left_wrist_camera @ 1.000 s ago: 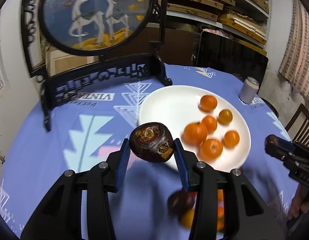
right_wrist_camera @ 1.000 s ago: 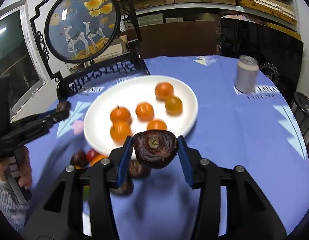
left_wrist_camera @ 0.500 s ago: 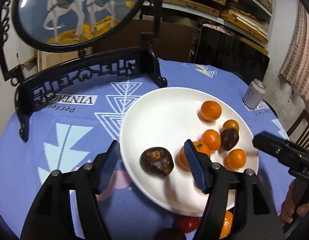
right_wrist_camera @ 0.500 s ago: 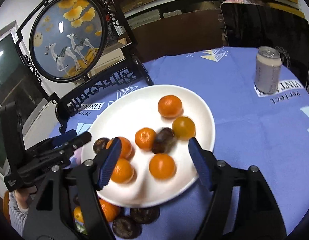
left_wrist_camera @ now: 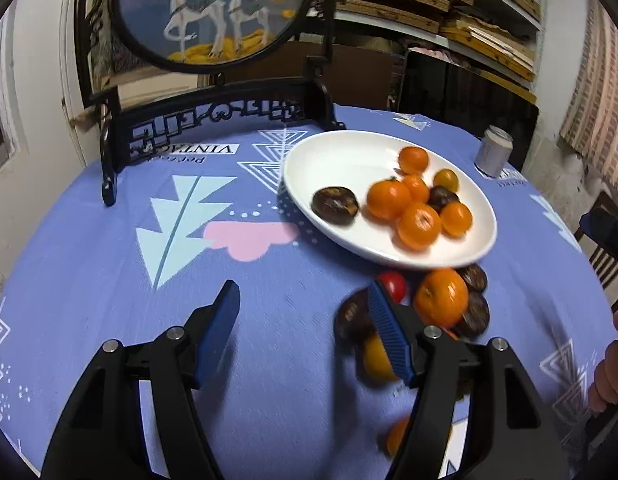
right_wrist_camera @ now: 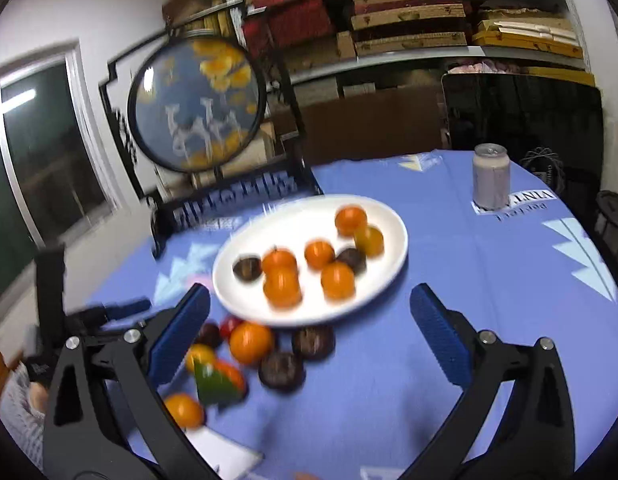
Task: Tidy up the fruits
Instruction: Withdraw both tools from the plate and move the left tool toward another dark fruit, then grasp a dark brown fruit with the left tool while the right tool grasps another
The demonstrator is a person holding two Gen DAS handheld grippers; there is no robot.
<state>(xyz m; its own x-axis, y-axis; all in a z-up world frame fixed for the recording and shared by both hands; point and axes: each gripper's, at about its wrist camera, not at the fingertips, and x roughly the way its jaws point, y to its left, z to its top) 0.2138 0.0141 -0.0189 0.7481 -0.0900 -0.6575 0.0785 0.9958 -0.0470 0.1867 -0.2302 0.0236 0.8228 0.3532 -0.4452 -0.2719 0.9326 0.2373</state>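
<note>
Blue cloth printed with pale trees and triangles covers the round desk (left_wrist_camera: 109,248), seen close under both grippers. Left gripper (left_wrist_camera: 305,328) has its jaws moderately apart with nothing between them, hanging over bare cloth; its right blue pad hides part of a loose heap of fruit (left_wrist_camera: 441,304) on the cloth: an orange one, a small red one, a yellow one and several dark brown ones, too blurred to count surely. Right gripper (right_wrist_camera: 309,332) has just been opening and its jaws stand very wide, empty, spanning the near rim of the white plate (right_wrist_camera: 393,216). On the plate lie five orange fruits (right_wrist_camera: 281,284), one yellowish fruit (right_wrist_camera: 369,240) and two dark brown fruits (right_wrist_camera: 247,267). Farther off one drink can (right_wrist_camera: 491,176) stands on the cloth to the right, well apart from the plate. Behind the plate stands one round painted screen (left_wrist_camera: 213,8) with two white deer in a black carved stand; shelves of flat boxes (right_wrist_camera: 413,20) line the back wall
</note>
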